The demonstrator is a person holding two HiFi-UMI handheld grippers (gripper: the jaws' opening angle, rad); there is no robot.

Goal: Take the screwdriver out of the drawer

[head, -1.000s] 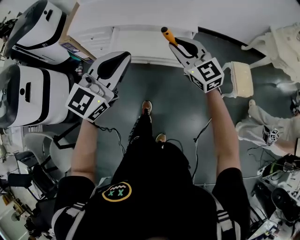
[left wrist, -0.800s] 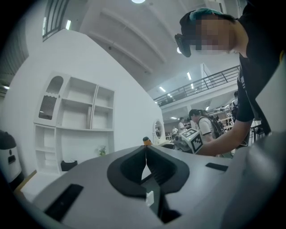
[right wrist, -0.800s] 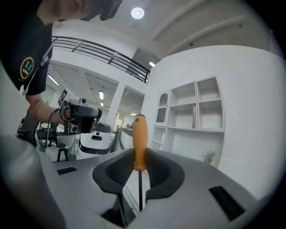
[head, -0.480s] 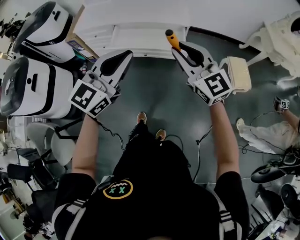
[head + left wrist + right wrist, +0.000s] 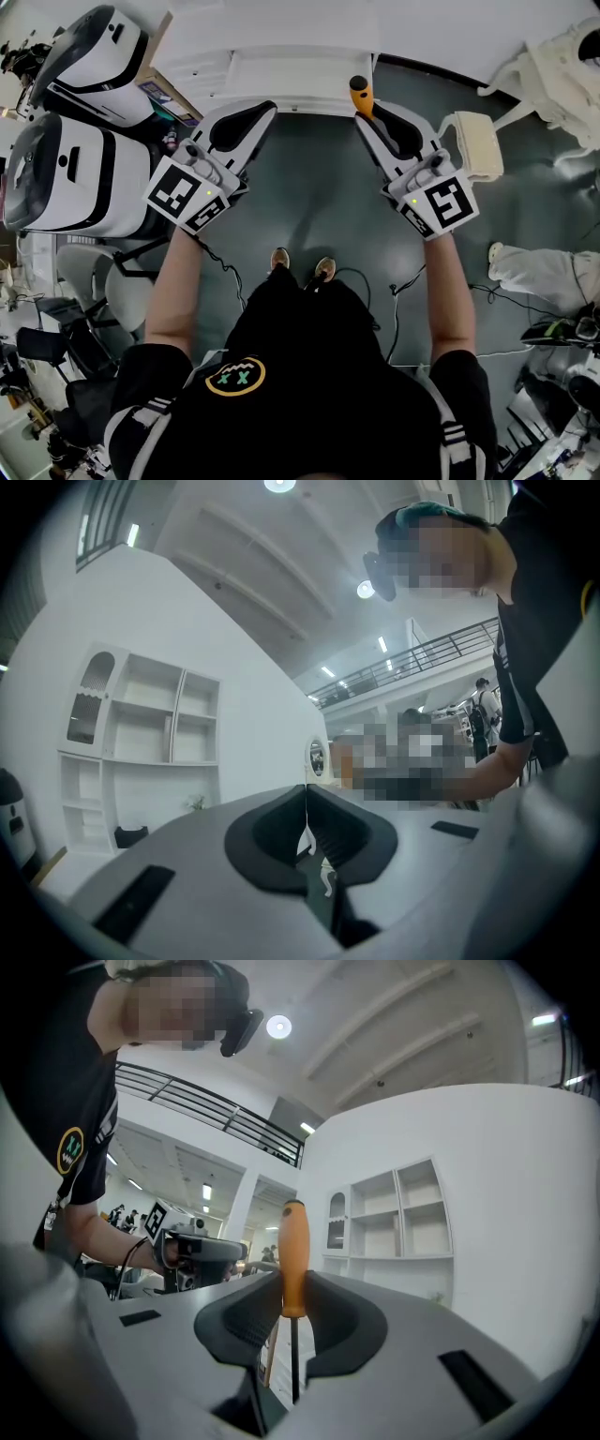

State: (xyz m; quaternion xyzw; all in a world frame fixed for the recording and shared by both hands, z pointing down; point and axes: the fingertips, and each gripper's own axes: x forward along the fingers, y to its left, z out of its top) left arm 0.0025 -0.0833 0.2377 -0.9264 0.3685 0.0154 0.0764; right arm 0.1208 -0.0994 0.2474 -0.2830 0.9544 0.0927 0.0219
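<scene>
In the head view my right gripper [image 5: 371,118] is shut on the screwdriver [image 5: 360,95], whose orange handle sticks out past the jaw tips in front of the white drawer cabinet [image 5: 281,66]. The right gripper view shows the screwdriver [image 5: 293,1260] upright between the pads, handle up and dark shaft down, with my right gripper [image 5: 292,1309] closed round it. Level with it and to its left, my left gripper [image 5: 246,122] is held above the grey floor. In the left gripper view my left gripper [image 5: 306,808] has its jaws together with nothing between them.
Two large white machines [image 5: 75,178] stand at the left beside the cabinet. A cream stool [image 5: 478,145] sits on the floor at the right. Cables [image 5: 375,281] trail near my feet. Another person's legs [image 5: 544,272] lie at the right edge. A chair [image 5: 84,300] is at lower left.
The right gripper has drawn back from the cabinet, down and to the right in the head view, with the screwdriver still in it. The left gripper has shifted a little. My feet have stepped back.
</scene>
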